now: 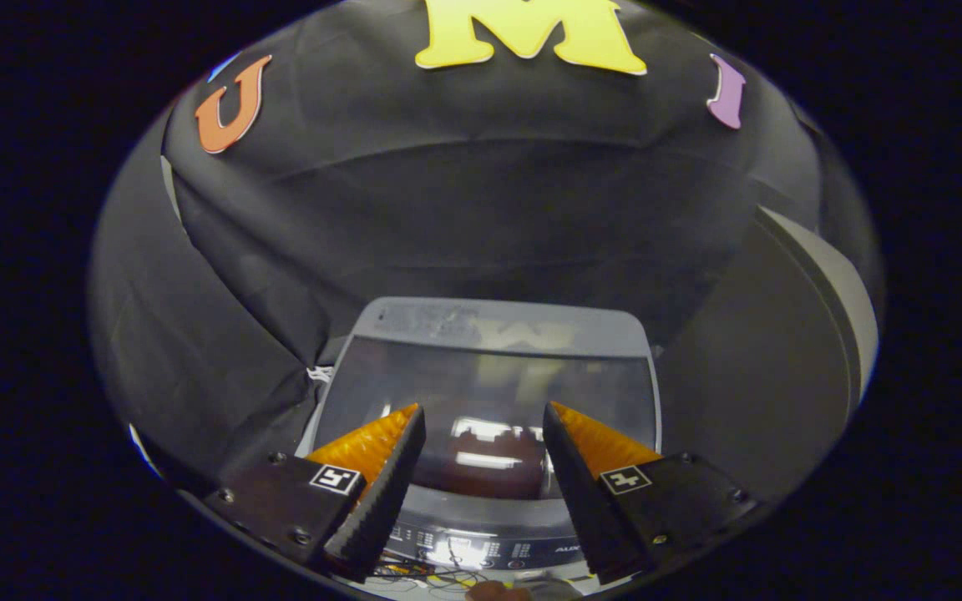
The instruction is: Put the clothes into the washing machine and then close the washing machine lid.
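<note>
— What colour is the washing machine (493, 330)?

— Pale grey round the body. Its lid (489, 392) is a dark, smoky glass that mirrors pale yellow near the far edge and white bars of light nearer in, with a reddish-brown patch under them.

— And the near strip?

— The control panel (481, 547) is dark, dotted with tiny white markings and one bright white glare spot.

— The gripper (483, 421)?

— Its fingers stand apart, gripping nothing, over the lid. Each black mount carries a small white square tag with a black pattern.

— Behind the machine?

— The booth wall (448, 209) is black cloth, creased. On the right stands a pale grey-white curved panel (840, 300).
</note>
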`<action>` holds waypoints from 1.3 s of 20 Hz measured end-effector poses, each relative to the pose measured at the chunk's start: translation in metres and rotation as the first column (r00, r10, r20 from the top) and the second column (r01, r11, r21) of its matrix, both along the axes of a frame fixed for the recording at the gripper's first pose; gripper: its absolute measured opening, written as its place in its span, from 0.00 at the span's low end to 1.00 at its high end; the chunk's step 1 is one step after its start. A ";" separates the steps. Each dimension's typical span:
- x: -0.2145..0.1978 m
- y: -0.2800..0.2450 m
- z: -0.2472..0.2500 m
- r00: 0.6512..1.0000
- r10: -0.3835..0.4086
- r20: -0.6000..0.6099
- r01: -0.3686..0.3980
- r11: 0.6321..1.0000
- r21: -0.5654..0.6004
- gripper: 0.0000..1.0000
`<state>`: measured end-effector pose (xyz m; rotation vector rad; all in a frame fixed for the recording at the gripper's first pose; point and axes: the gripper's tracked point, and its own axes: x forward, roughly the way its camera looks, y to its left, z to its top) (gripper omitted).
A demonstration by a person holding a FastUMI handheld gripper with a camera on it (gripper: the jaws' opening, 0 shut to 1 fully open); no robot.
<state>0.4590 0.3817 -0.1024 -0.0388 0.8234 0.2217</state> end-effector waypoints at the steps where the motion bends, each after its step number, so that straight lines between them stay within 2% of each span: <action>1: -0.009 -0.004 -0.007 1.000 0.001 -0.013 -0.001 1.000 -0.004 0.90; 4: -0.024 -0.013 -0.025 1.000 -0.003 -0.029 0.003 1.000 -0.011 0.90; 6: -0.033 -0.016 -0.016 1.000 0.007 -0.001 -0.007 1.000 -0.016 0.90; 10: -0.052 -0.026 0.036 0.990 0.055 0.129 -0.051 0.998 -0.032 0.90; 13: -0.080 -0.053 0.084 0.963 0.074 0.259 -0.062 0.997 -0.053 0.90; 16: -0.134 -0.085 0.118 0.930 0.080 0.358 -0.077 0.997 -0.021 0.90; 19: -0.191 -0.118 0.154 0.895 0.045 0.443 -0.070 0.997 0.041 0.90; 26: -0.325 -0.198 0.188 0.846 -0.008 0.532 -0.047 0.995 0.090 0.90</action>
